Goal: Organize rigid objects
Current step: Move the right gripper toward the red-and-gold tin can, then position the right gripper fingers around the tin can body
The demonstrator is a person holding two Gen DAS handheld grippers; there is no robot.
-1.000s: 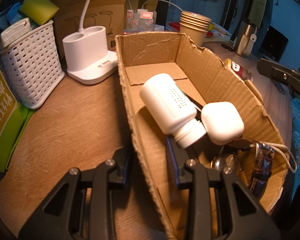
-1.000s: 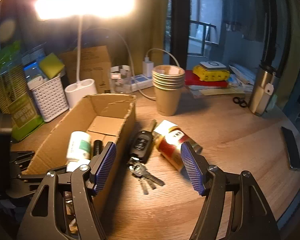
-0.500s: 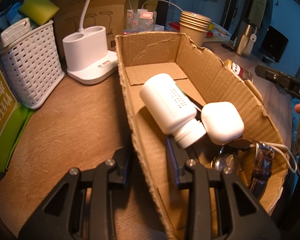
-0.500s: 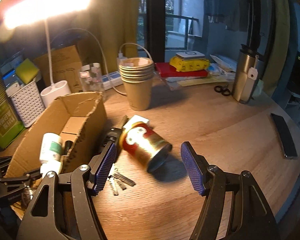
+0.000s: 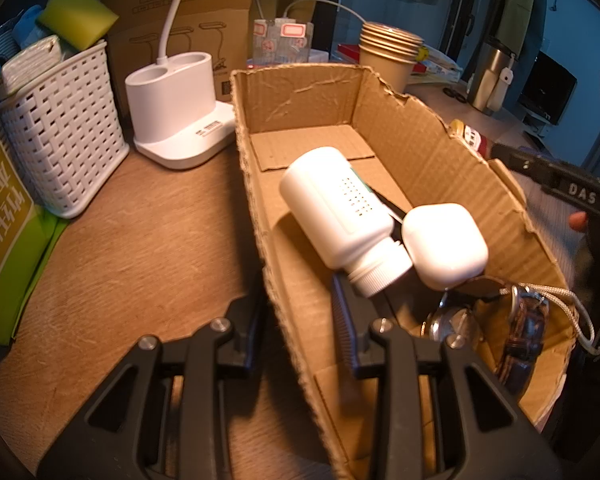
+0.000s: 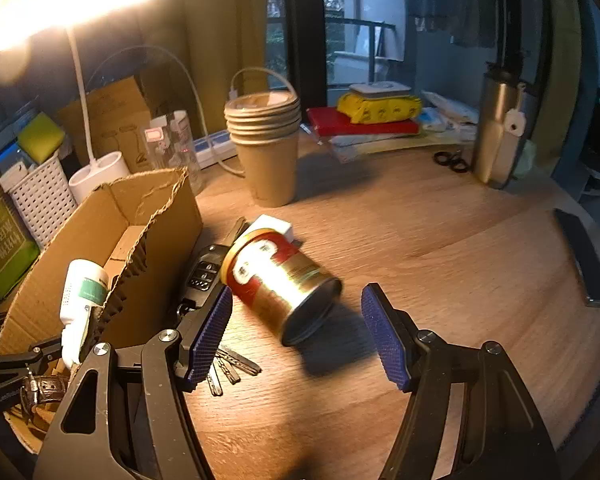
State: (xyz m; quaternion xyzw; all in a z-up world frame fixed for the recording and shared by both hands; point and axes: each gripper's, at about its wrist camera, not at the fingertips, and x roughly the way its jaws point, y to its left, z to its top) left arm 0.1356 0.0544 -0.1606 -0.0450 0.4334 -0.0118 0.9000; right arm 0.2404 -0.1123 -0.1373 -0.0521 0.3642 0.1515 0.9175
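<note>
A torn cardboard box (image 5: 428,148) lies on the wooden desk and holds a white pill bottle (image 5: 340,216), a white earbud case (image 5: 446,246) and a watch (image 5: 528,328). My left gripper (image 5: 300,316) is shut on the box's left wall. In the right wrist view the box (image 6: 100,220) is at the left. A red and gold can (image 6: 280,284) lies on its side between the open jaws of my right gripper (image 6: 300,328), a little ahead of the pads. A car key with keys (image 6: 204,276) lies between the can and the box.
A white lattice basket (image 5: 64,136), a lamp base (image 5: 176,108) and a green pack (image 5: 4,232) stand left of the box. A stack of paper cups (image 6: 266,148), a steel flask (image 6: 498,128), scissors (image 6: 452,160) and a dark phone (image 6: 584,256) are on the desk.
My right gripper has swung right and closed in on the can, which now sits larger between its open jaws. My left gripper and the box have not moved.
</note>
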